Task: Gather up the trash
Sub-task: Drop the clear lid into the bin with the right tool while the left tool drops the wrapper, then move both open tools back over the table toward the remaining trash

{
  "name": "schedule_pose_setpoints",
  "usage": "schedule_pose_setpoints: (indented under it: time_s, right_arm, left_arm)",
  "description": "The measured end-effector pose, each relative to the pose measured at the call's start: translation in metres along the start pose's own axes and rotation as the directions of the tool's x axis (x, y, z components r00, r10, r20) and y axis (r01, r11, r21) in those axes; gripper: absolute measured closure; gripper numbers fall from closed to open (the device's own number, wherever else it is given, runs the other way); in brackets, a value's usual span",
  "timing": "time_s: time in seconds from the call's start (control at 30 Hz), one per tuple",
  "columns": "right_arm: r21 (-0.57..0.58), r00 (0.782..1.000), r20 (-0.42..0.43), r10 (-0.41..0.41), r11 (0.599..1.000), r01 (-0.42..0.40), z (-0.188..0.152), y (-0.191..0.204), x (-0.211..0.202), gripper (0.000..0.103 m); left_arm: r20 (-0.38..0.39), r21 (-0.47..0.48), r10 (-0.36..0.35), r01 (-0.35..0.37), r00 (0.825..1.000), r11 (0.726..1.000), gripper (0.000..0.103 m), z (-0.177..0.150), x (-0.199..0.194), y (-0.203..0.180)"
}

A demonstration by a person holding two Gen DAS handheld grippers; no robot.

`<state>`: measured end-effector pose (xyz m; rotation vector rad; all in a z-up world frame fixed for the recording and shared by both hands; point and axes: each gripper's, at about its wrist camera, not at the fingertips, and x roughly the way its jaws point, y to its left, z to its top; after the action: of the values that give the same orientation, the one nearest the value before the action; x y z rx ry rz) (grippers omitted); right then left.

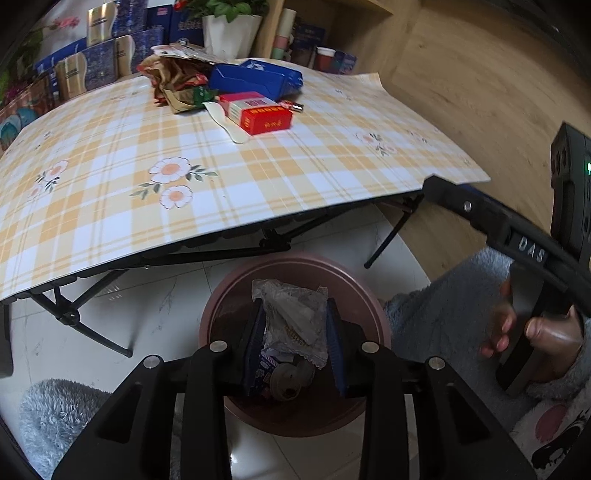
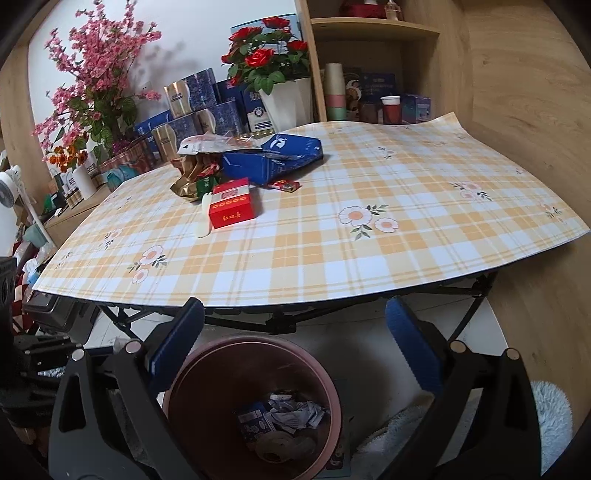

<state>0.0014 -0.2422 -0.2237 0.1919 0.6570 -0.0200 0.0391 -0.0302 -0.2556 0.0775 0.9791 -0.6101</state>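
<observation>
Left wrist: left gripper clamps crumpled wrapper above bin; right gripper gapes empty

Clear wrapper between jaws, above bin

You stand by a folding table with black legs and a yellow checked flower cloth. The floor is white shiny tile. Far off is a light wooden shelf. On the right is a wooden wall.
</observation>
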Motion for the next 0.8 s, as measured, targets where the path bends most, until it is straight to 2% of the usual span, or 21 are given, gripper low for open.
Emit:
schedule_pose_setpoints:
  time_s: [0.1,0.2,0.3,0.4,0.43,0.47,0.6,0.8]
  right_arm:
    - [0.006,1.000,-0.002,-0.001,1.000,0.001,0.000,-0.001,0.001,0.006]
    - [0.006,1.000,-0.003,-0.003,1.000,0.003,0.000,-0.001,0.001,0.006]
    - [0.009,1.000,-0.005,-0.006,1.000,0.006,-0.001,-0.002,0.001,0.006]
    - [0.009,1.000,-0.005,-0.007,1.000,0.007,-0.001,-0.002,0.001,0.006]
    - [0.009,1.000,-0.006,-0.008,1.000,0.008,-0.001,-0.002,0.001,0.006]
    - [0.009,1.000,-0.008,-0.009,1.000,0.009,-0.001,-0.002,0.001,0.006]
    - [0.008,1.000,-0.018,-0.017,1.000,0.017,-0.002,-0.002,0.003,0.006]
    - [0.011,0.999,-0.030,-0.033,0.999,0.034,-0.003,-0.002,0.006,0.006]
  left_arm:
    - [-0.006,0.008,0.006,-0.006,1.000,1.000,0.070,-0.001,0.001,-0.002]
    - [0.000,-0.006,0.016,-0.016,1.000,1.000,0.065,-0.001,0.000,0.001]
    - [0.013,-0.024,0.023,-0.022,1.000,0.999,0.048,0.001,-0.002,0.004]
    - [0.055,-0.043,0.062,-0.059,0.997,0.997,0.029,0.002,-0.011,0.007]
    - [0.078,-0.054,0.080,-0.076,0.994,0.996,0.017,0.003,-0.015,0.008]
    - [0.097,-0.067,0.095,-0.088,0.991,0.994,0.012,0.003,-0.019,0.010]
    - [0.120,-0.127,0.125,-0.110,0.985,0.986,0.007,0.006,-0.026,0.021]
    - [0.151,-0.192,0.179,-0.148,0.972,0.970,0.006,0.007,-0.035,0.033]
